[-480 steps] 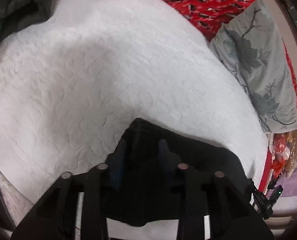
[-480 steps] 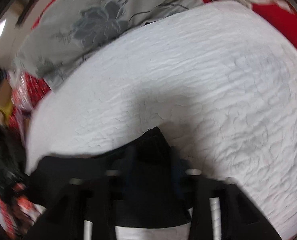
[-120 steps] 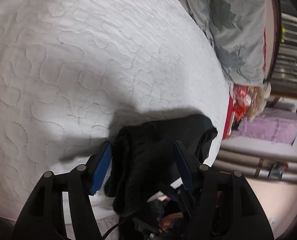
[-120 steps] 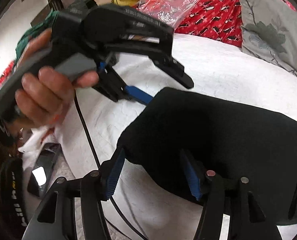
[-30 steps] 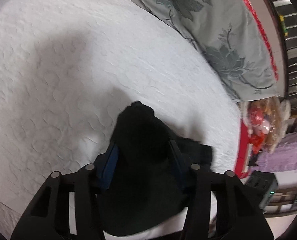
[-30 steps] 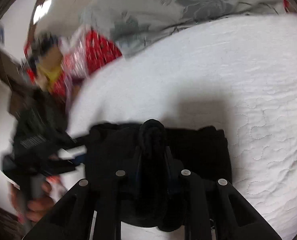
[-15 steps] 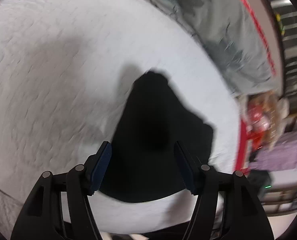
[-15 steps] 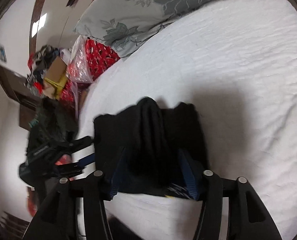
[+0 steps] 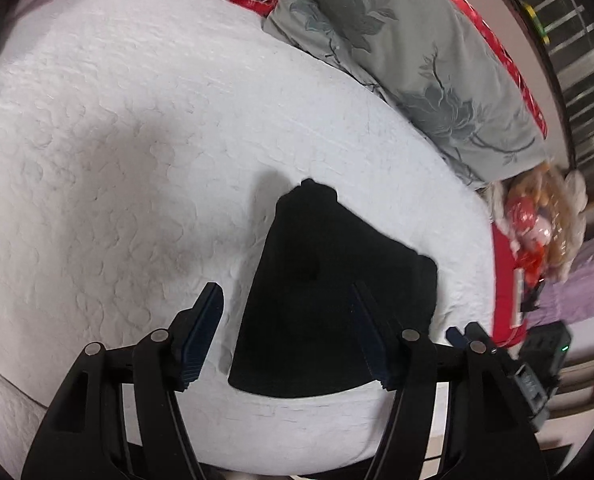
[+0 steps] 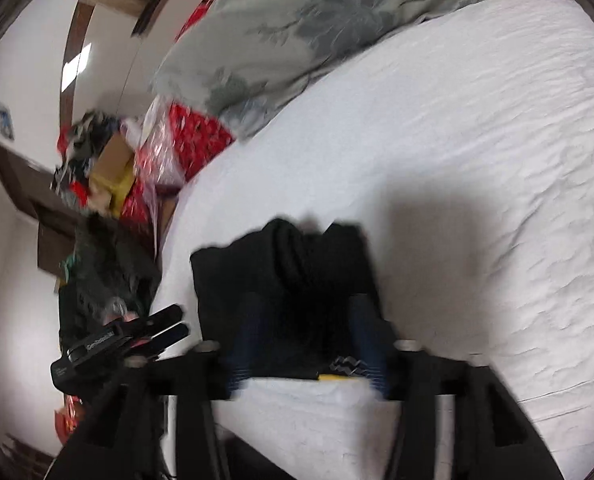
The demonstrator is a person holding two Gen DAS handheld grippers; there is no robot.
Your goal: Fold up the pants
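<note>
Left claw (image 9: pixel 285 340) hangs released above the pants (image 9: pixel 329 300), its fingers spread wide with the black bundle lying loose between and beneath them. Right claw (image 10: pixel 309 336) is blurred; its fingers straddle the near edge of the pants (image 10: pixel 285 292), and I cannot tell whether they pinch cloth or stand free. The pants sit as a compact folded bundle at the near edge of the bed (image 9: pixel 117 140), well short of the pillow (image 9: pixel 409 52). I judge the folding nearly done. To finish well, I should back both claws straight off without snagging a layer, then press down the raised hump at the far edge so the stack lies flat.
</note>
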